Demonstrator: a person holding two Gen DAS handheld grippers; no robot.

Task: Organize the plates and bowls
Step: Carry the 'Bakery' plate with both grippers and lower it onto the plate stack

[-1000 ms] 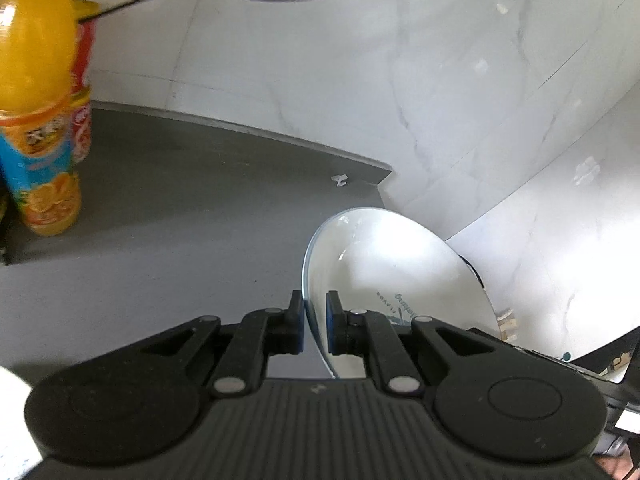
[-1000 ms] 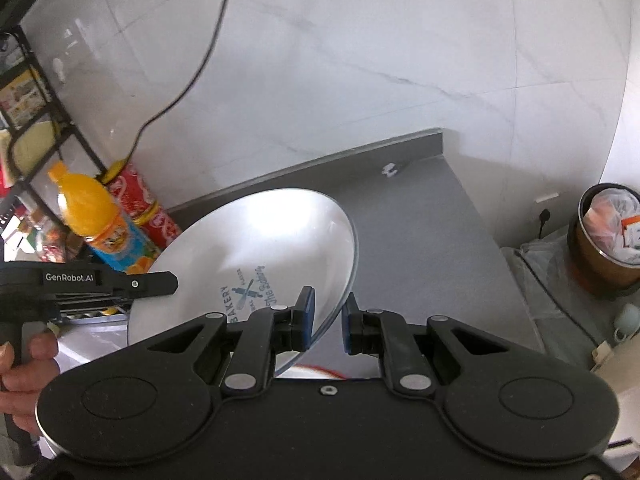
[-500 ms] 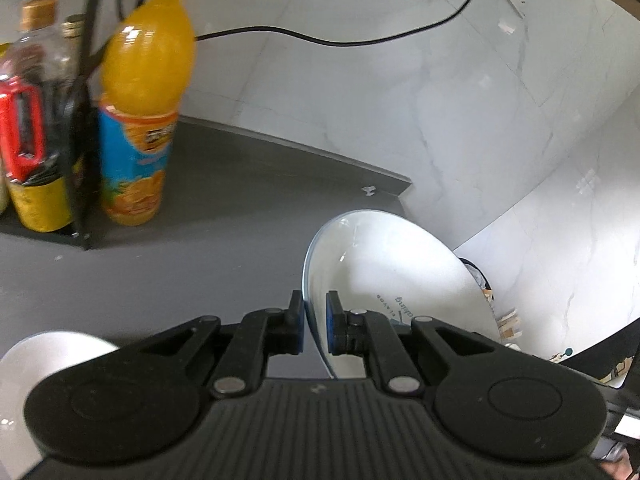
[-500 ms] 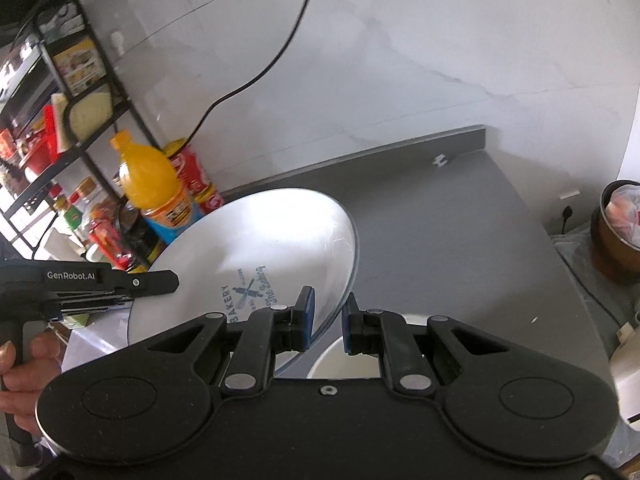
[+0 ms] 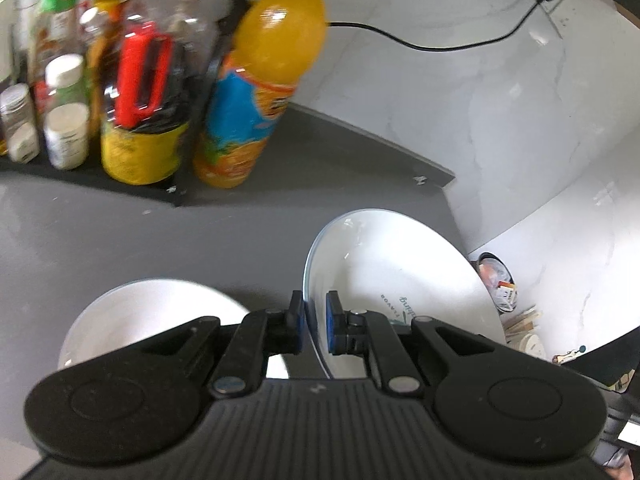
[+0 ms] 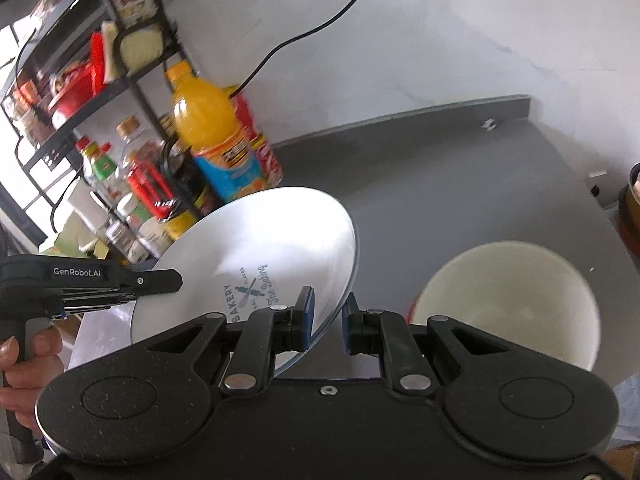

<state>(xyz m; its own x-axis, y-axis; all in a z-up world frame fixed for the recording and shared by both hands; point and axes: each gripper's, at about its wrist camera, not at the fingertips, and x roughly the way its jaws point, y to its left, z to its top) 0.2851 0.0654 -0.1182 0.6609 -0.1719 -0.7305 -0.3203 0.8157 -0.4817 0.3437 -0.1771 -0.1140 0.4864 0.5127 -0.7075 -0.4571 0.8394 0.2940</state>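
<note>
A person holds a white plate point(image 6: 256, 256) tilted above a grey kitchen counter point(image 6: 460, 184). The left gripper point(image 5: 314, 326) has its blue pads pressed onto the plate's rim; the right gripper point(image 6: 326, 320) straddles the opposite edge, jaws slightly parted, so a firm pinch there cannot be confirmed. "BAKERY" and "The Baking" are printed on the plate. An empty white bowl point(image 6: 508, 304) sits on the counter below. Behind, a black wire rack point(image 6: 120, 80) carries condiment bottles, with an orange juice bottle point(image 5: 264, 80) just beside it. "GenRobot.AI" is lettered on the left tool, gripped by a hand point(image 6: 28, 364).
</note>
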